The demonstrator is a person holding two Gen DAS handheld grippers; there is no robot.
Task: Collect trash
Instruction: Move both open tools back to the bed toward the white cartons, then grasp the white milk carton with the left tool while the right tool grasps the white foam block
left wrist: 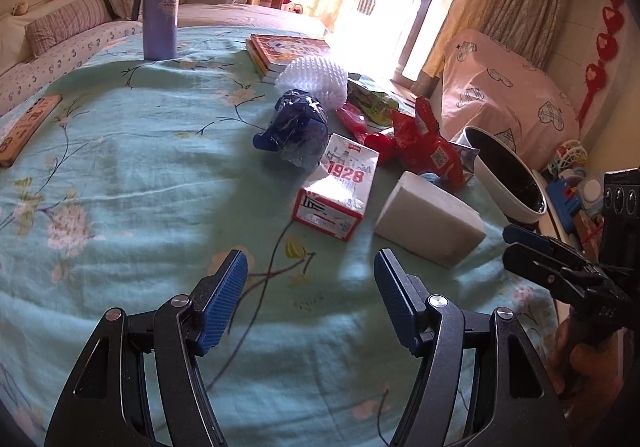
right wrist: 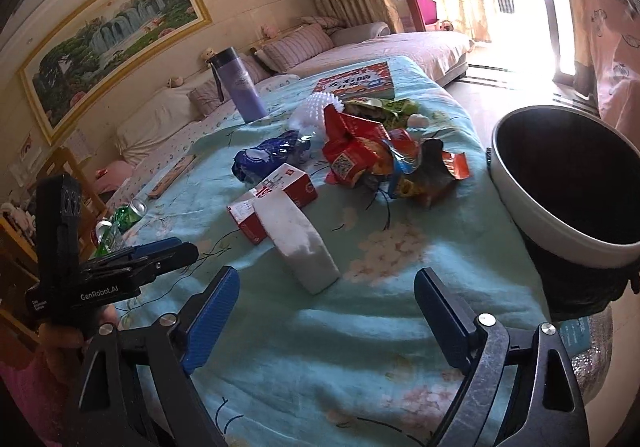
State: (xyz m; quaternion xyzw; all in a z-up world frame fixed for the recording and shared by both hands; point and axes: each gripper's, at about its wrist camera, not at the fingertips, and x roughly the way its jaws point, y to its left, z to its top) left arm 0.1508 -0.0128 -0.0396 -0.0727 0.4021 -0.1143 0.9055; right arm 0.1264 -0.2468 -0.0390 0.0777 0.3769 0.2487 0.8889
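- In the left wrist view, the left gripper (left wrist: 310, 263) hangs over the floral tablecloth (left wrist: 120, 175) with its blue pads set wide apart and nothing between them.
- Just ahead of it lie a red-and-white carton (left wrist: 338, 189) and a white foam block (left wrist: 432, 223), close beside each other.
- Beyond those sit a crumpled blue wrapper (left wrist: 294, 127), a red wrapper (left wrist: 424, 143) and a white foam net (left wrist: 312, 77), bunched near a stack of books (left wrist: 284, 49).
- A purple flask (left wrist: 160, 7) stands upright, well apart from the litter.
- The white bin (left wrist: 508, 175) with its black liner stands off the table's right edge.
- In the right wrist view, the right gripper (right wrist: 326, 289) is likewise spread wide and empty, above the cloth.
- The foam block (right wrist: 298, 243) leans on the carton (right wrist: 280, 195) just in front of it.
- The heap of red wrappers (right wrist: 360, 151) lies further on, the blue wrapper (right wrist: 264, 159) to its left.
- The bin (right wrist: 560, 183) gapes near the right fingertip.
- The left gripper (right wrist: 176, 253) shows at the left; from here I cannot tell its gap.
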